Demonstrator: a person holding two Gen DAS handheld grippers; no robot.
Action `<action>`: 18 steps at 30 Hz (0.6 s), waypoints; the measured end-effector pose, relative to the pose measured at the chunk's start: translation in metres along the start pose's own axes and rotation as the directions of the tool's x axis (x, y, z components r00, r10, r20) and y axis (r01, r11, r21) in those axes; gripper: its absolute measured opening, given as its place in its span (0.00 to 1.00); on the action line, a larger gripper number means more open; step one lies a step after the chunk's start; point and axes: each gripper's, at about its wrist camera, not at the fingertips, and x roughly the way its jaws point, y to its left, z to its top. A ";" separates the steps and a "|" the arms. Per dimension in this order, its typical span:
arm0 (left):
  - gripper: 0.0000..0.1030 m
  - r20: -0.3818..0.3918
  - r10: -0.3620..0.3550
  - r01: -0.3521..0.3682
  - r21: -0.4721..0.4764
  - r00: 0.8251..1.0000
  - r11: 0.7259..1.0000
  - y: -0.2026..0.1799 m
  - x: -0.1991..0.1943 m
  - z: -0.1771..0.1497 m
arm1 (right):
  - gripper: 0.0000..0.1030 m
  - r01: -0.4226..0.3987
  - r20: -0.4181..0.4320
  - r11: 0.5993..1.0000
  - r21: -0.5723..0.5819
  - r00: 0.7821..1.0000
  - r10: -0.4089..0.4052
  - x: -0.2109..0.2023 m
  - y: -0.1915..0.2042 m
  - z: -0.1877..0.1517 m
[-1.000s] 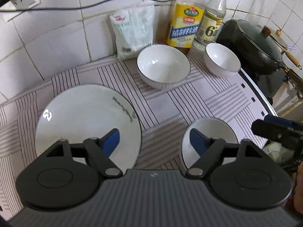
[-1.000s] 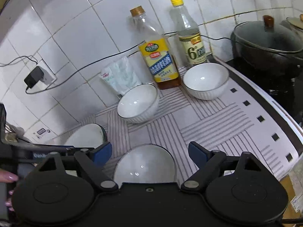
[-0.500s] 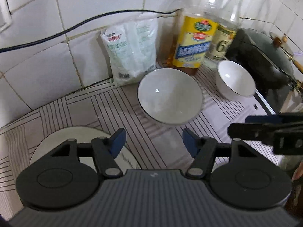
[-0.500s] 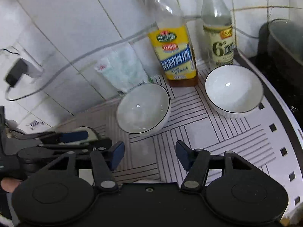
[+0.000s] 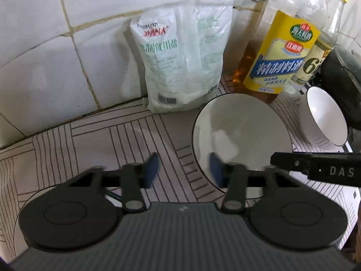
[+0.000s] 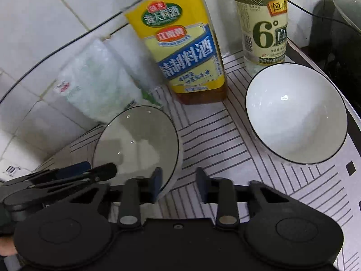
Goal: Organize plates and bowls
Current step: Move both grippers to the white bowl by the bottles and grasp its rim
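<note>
A white bowl with a dark rim stands on the striped mat in front of the salt bag. My left gripper straddles its left rim, one fingertip inside and one outside; the jaws are closing and the pads stand apart from the rim. My right gripper straddles the opposite rim the same way, jaws closing, with a gap still showing. A second white bowl sits to the right. A white plate lies mostly hidden under the left gripper.
A salt bag, a yellow-labelled cooking wine bottle and a vinegar bottle stand against the tiled wall close behind the bowls. A dark lidded wok sits at the far right. A black cable runs along the wall.
Both grippers have moved forward and down from the plates at the front to the left bowl, one at each side of it. Their jaws have narrowed from wide to a small gap.
</note>
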 end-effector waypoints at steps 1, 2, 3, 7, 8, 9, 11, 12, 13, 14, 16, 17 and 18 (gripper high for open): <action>0.28 -0.003 -0.018 0.018 -0.007 1.000 1.000 0.001 0.002 0.000 | 0.17 -0.018 0.002 1.000 0.002 1.000 0.018 0.001 -0.001 0.000; 0.20 -0.002 -0.037 0.037 -0.004 0.999 0.999 0.001 0.002 0.000 | 0.17 -0.030 0.006 1.000 0.006 1.000 0.030 0.001 -0.001 0.000; 0.15 -0.001 -0.048 0.048 0.009 0.999 0.999 -0.002 0.002 -0.001 | 0.16 -0.022 0.010 1.000 -0.004 1.000 0.022 0.000 0.001 -0.001; 0.13 0.015 -0.024 0.023 0.052 1.000 0.998 -0.013 -0.001 -0.006 | 0.15 -0.005 0.020 1.000 -0.024 1.000 0.005 0.001 0.002 -0.001; 0.13 0.018 -0.024 0.023 0.046 1.000 0.999 -0.014 -0.002 -0.006 | 0.15 -0.005 0.019 1.000 -0.022 1.000 0.005 0.002 0.001 0.000; 0.13 0.019 -0.026 0.025 0.039 0.999 0.999 -0.014 -0.002 -0.006 | 0.15 -0.006 0.019 1.000 -0.020 1.000 0.006 0.002 0.000 0.000; 0.13 0.011 -0.035 0.035 0.019 0.999 0.999 -0.012 0.001 -0.006 | 0.14 -0.002 0.019 1.000 -0.020 1.000 0.003 0.007 0.000 0.001; 0.13 0.000 -0.044 0.044 0.006 0.999 0.999 -0.011 0.003 -0.007 | 0.14 0.004 0.013 1.000 -0.022 1.000 -0.003 0.009 0.000 0.001; 0.13 -0.014 -0.055 0.055 -0.009 0.998 0.998 -0.010 0.006 -0.008 | 0.14 0.010 0.006 1.000 -0.024 1.000 -0.009 0.013 0.000 0.000; 0.13 -0.025 -0.064 0.063 -0.020 0.998 0.998 -0.009 0.009 -0.008 | 0.12 0.014 0.000 1.000 -0.023 1.000 -0.014 0.016 0.001 -0.001; 0.13 -0.026 -0.064 0.064 -0.026 0.998 0.998 -0.010 0.009 -0.010 | 0.12 0.023 -0.003 0.999 -0.030 1.000 -0.023 0.021 0.002 -0.003; 0.12 -0.023 -0.061 0.060 -0.026 0.998 0.998 -0.011 0.007 -0.011 | 0.13 0.023 0.001 0.999 -0.033 1.000 -0.023 0.021 0.002 -0.004; 0.12 -0.022 -0.060 0.060 -0.031 0.998 0.998 -0.012 0.006 -0.012 | 0.13 0.021 0.001 0.999 -0.031 1.000 -0.021 0.021 0.001 -0.005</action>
